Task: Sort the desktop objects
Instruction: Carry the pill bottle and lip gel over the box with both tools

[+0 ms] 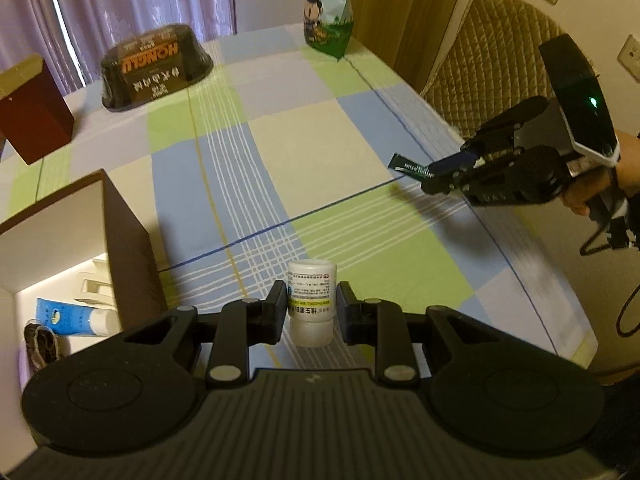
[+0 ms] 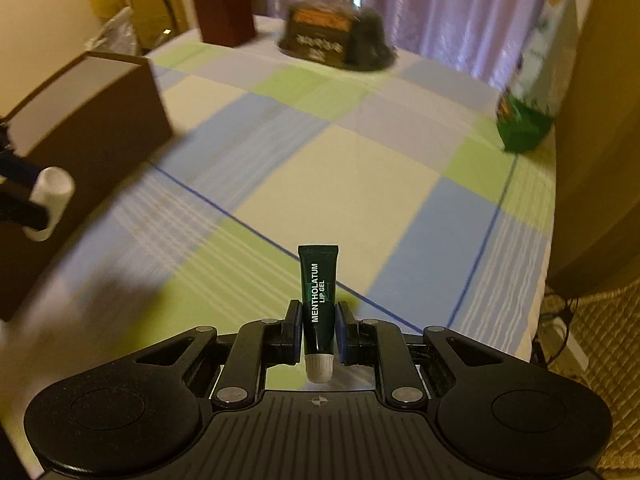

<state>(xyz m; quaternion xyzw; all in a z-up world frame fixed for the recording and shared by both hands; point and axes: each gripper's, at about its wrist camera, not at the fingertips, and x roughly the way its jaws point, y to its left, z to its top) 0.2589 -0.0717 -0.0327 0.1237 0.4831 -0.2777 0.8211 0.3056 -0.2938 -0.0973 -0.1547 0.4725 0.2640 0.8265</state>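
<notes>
Left wrist view peeks inside the open brown box (image 1: 116,236) at near left, blue tube (image 1: 76,316) in it; left gripper (image 1: 312,306) clamps a white bottle (image 1: 311,304). Right wrist view only gets the box's outside, right gripper (image 2: 318,330) pinching a readable Mentholatum lip gel tube (image 2: 319,300) above the checked tablecloth (image 2: 340,168).

My left matte black plastic two-finger gripper (image 1: 312,306) has round side discs, a ribbed centre plate, silver rivets on its linkages and dark blue finger pads. My right matte black two-finger gripper (image 1: 434,172) carries a dark wedge housing with a green light, and black cables trail behind it.
</notes>
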